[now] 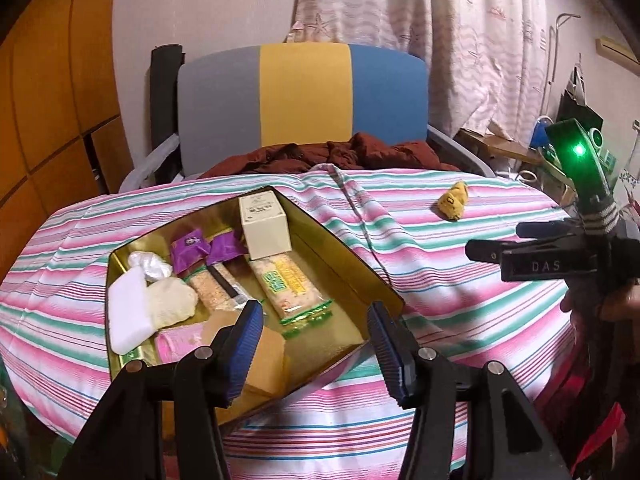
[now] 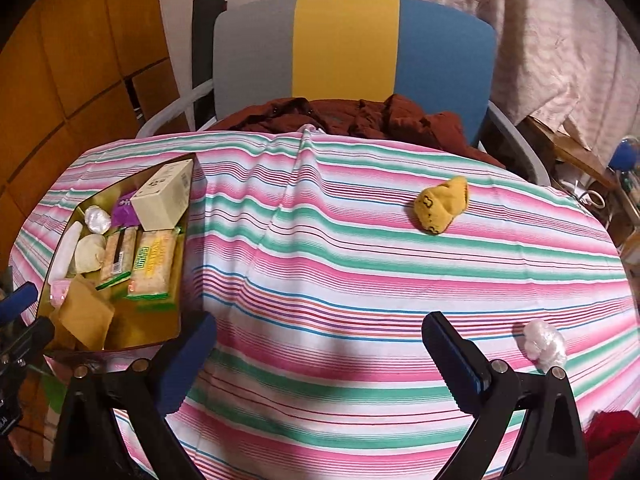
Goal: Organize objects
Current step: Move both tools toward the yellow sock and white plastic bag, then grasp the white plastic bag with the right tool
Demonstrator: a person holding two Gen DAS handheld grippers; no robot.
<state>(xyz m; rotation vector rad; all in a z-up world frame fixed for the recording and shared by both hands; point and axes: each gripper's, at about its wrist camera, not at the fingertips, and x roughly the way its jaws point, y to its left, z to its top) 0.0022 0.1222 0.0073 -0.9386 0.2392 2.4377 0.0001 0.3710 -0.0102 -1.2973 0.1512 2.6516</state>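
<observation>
A gold tin box (image 1: 344, 242) (image 2: 187, 240) sits on the left of the striped tablecloth (image 2: 360, 272). It holds a cream carton (image 1: 264, 224), purple packets (image 1: 188, 250), snack bars (image 1: 288, 286), white and cream cloth pieces (image 1: 124, 314), a pink roll (image 1: 178, 346) and a brown card (image 1: 270, 360). My left gripper (image 1: 316, 344) hovers open over the box's near end, empty. My right gripper (image 2: 318, 334) is open above bare cloth at the table's middle. A yellow sock (image 2: 442, 204) (image 1: 454, 200) lies far right. A white plastic wad (image 2: 544, 344) rests by the right finger.
A chair (image 2: 348, 44) with a grey, yellow and blue back stands behind the table, with a maroon garment (image 2: 360, 118) on its seat. Wooden cabinets (image 1: 48, 100) are at left, curtains (image 1: 420, 20) behind, cluttered shelves (image 1: 516, 148) at right. A person's hand (image 1: 616, 300) holds the right gripper.
</observation>
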